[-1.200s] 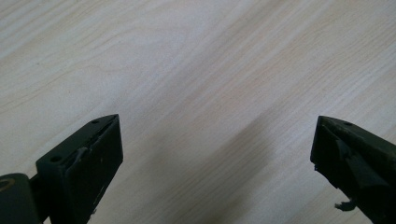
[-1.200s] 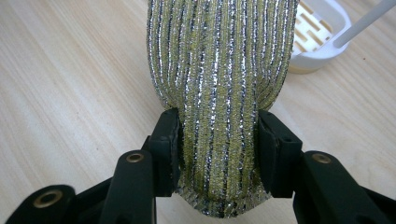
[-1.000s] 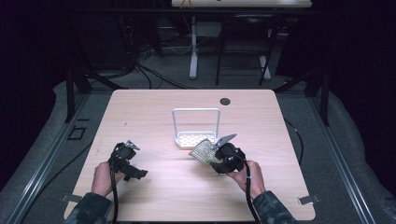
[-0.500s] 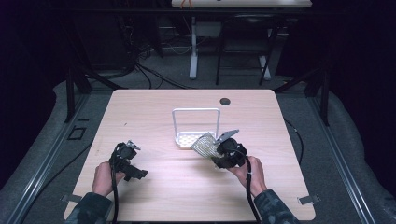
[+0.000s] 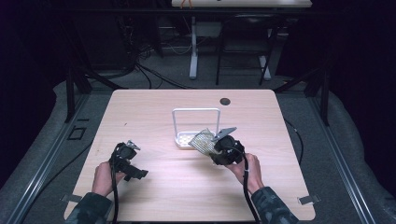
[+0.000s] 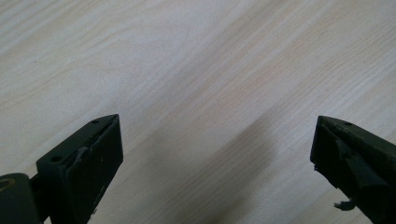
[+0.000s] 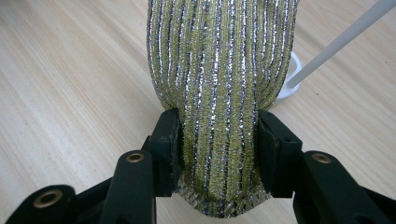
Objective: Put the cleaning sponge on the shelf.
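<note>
Gold-and-silver striped scouring pad (image 5: 203,141), clamped between the jaws of the right gripper (image 5: 215,145), has moved up and toward 11 o'clock since the earlier frames, now overlapping the front edge of the white wire rack (image 5: 196,126); the left gripper (image 5: 127,161) is unchanged. Pale wood table (image 5: 154,112) stands in a dark room, cables and desk legs behind it at 12 o'clock. The pad juts from the right gripper toward 10 o'clock; the left gripper, well apart at 9 o'clock, has jaws wide and empty.
</note>
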Motion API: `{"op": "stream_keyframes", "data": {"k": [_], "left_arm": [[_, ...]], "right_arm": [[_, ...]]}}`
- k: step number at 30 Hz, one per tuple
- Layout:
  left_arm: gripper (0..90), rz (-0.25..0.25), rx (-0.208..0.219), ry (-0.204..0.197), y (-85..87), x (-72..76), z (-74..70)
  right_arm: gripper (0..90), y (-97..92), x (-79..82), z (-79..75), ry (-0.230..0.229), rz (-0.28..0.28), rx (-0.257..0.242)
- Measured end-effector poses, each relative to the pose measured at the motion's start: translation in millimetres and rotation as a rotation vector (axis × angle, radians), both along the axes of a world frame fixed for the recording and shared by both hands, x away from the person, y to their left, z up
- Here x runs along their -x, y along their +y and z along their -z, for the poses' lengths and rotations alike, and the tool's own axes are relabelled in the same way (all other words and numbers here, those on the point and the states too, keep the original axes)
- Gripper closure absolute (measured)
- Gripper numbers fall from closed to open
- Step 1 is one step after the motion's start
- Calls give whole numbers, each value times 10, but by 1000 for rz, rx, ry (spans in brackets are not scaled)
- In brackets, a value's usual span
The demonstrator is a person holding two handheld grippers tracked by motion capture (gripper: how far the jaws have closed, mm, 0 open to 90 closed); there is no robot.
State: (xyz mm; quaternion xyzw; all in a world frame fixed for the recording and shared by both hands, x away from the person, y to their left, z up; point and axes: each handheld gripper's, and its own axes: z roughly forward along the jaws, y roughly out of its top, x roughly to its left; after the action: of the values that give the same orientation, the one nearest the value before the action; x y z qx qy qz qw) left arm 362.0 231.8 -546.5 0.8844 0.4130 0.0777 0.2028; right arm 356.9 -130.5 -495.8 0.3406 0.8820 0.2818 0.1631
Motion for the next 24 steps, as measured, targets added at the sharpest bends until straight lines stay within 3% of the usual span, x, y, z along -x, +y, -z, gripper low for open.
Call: {"op": "stream_keyframes", "data": {"k": [24], "left_arm": [[26, -1, 1, -8, 8, 10, -12]], "right_arm": [[553, 138, -236, 3, -37, 45, 17]]}}
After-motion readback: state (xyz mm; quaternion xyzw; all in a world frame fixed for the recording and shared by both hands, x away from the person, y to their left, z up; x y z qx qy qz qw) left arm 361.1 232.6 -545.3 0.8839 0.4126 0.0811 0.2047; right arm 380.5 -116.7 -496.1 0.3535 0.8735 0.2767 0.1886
